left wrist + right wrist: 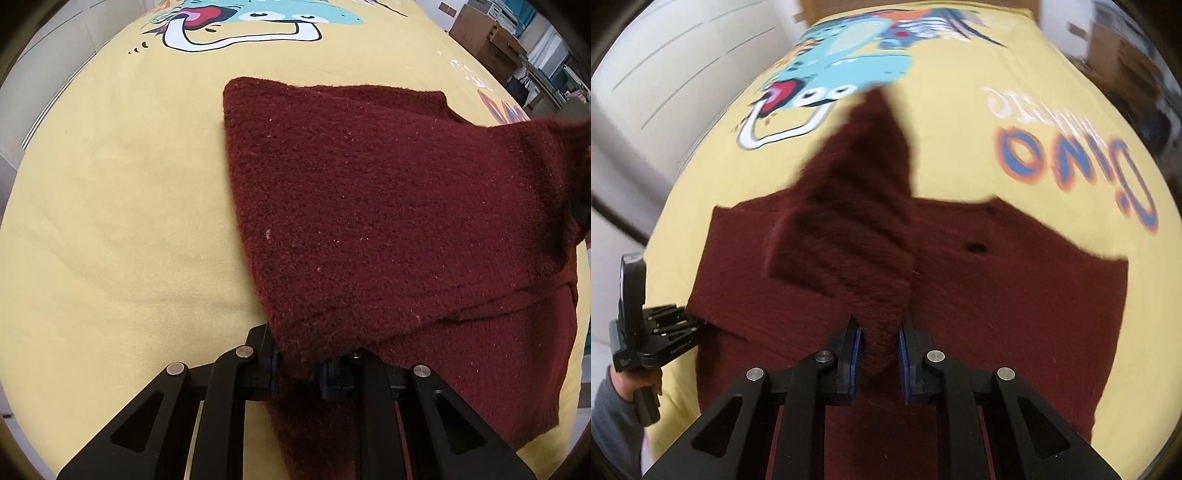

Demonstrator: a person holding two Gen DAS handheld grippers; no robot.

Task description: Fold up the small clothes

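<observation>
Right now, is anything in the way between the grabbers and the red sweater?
No. Both already pinch it: the left gripper holds the red sweater at its edge, and the right gripper clamps a raised fold. Only the yellow cloth lies underneath.

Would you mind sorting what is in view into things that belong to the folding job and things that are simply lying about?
Belongs to the job:
dark red knitted garment
left gripper, shut on its edge
right gripper, shut on a raised fold

Just lying about:
yellow cartoon-print cloth underneath
wooden furniture in the background
</observation>
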